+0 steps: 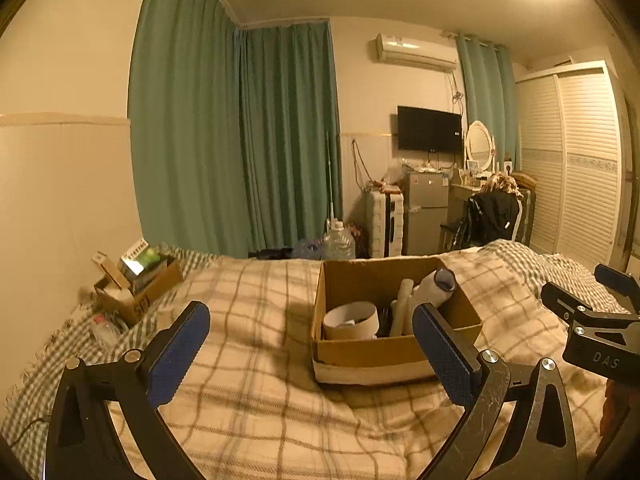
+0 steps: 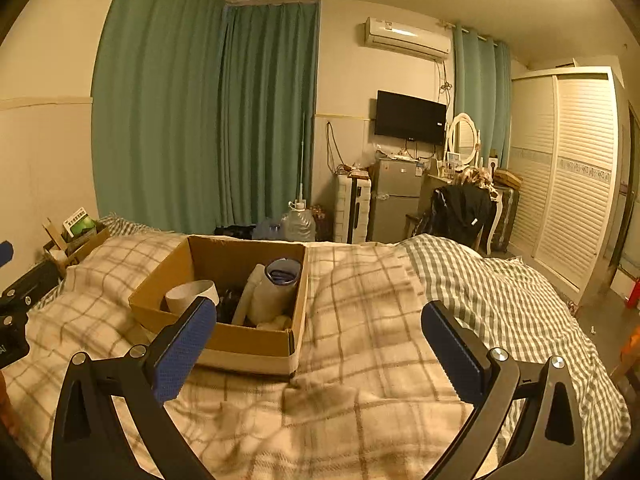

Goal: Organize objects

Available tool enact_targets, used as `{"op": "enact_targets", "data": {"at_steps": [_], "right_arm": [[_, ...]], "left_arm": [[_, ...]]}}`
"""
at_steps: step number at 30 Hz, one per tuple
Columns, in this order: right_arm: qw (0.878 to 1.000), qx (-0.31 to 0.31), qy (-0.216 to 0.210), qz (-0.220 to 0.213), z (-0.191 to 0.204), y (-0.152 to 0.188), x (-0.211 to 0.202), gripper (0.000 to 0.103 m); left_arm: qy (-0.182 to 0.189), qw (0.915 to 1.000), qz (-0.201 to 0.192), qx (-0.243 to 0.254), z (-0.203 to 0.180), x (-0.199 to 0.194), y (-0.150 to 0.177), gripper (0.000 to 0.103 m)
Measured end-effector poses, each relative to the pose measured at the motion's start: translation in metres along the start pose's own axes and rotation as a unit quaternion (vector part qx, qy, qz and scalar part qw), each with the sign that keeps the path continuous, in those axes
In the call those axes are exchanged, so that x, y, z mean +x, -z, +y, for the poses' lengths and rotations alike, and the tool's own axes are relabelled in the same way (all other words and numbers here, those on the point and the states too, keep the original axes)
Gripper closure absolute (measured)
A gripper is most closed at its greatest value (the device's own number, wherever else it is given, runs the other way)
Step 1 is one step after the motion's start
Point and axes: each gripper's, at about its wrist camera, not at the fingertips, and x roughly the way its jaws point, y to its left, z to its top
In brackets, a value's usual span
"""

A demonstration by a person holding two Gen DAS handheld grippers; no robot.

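Note:
An open cardboard box (image 1: 400, 354) sits on the plaid blanket (image 1: 248, 380) on the bed; it also shows in the right wrist view (image 2: 236, 344). Inside are a wide tape roll (image 1: 351, 322), a white cylinder with a blue rim (image 1: 434, 290) and a pale tube (image 1: 403, 306). My left gripper (image 1: 312, 356) is open and empty, just in front of the box. My right gripper (image 2: 320, 354) is open and empty, to the right of the box above the blanket; it also shows at the right edge of the left wrist view (image 1: 592, 320).
A second cardboard box (image 1: 136, 288) with packets stands at the bed's left edge by the wall. Beyond the bed are green curtains (image 1: 240, 140), a water jug (image 1: 339, 242), a small fridge (image 1: 426, 212), a chair with a black jacket (image 1: 490, 216) and a louvred wardrobe (image 1: 576, 160).

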Motion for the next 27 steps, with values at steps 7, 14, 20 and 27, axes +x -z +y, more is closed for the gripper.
{"op": "enact_targets", "data": {"at_steps": [7,14,20,27], "right_arm": [[1.000,-0.012,0.004,0.003,0.008,0.000,-0.003,0.000],[1.000,-0.026,0.005,-0.002,0.014,-0.001,-0.006,0.000],[1.000,-0.029,0.005,-0.004,0.016,-0.001,-0.007,0.000],[1.000,-0.023,0.005,-0.005,0.012,-0.002,-0.009,0.000]], "left_arm": [[0.010,0.9998,0.010,-0.011,0.005,-0.001,0.003,0.000],[0.014,0.9997,0.017,-0.014,0.004,0.001,0.005,0.000],[0.013,0.9997,0.019,-0.011,0.002,0.001,0.006,0.000],[0.012,0.9996,0.022,-0.010,0.002,0.000,0.006,0.000]]}}
